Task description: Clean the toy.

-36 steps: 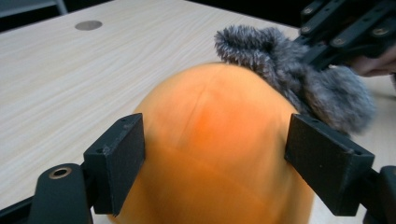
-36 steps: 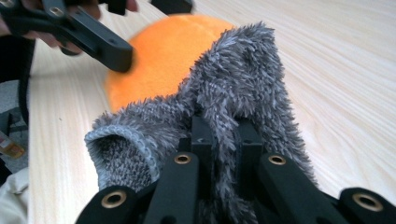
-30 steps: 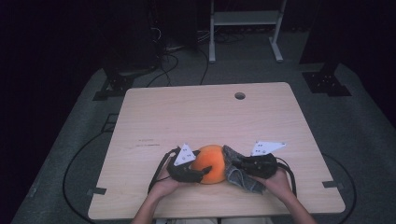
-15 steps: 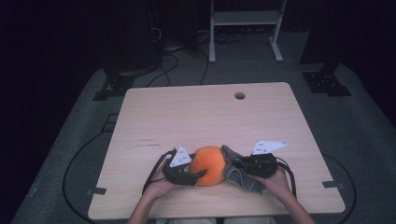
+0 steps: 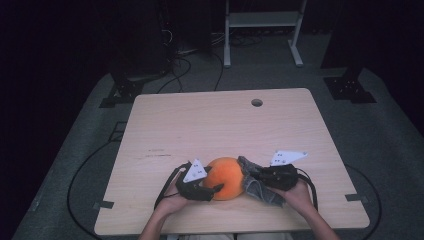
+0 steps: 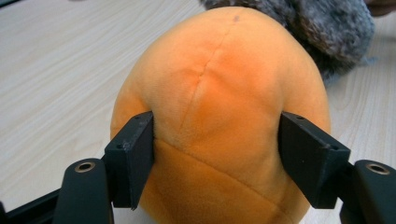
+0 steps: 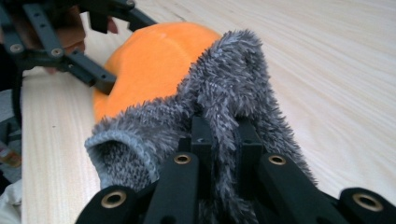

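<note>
Orange plush ball [image 5: 226, 178] sits at the table's [image 5: 210, 125] near edge, centre. Left gripper [image 6: 217, 154] is clamped on the ball's sides, pads denting the plush. Right gripper [image 7: 223, 135] is pinched shut on the grey fuzzy sleeve's [image 7: 224, 98] rim, touching the ball's right. Likely sheathing: hold the ball steady, draw the rim leftward over it, low to the table.

It looked like a lab or recording studio: a bare wooden table [image 5: 200, 125] stood on grey floor matting [image 5: 385, 130] in a darkened room, cables [image 5: 195, 55] trailed beyond it, and a white metal stand [image 5: 262, 25] rose behind.
</note>
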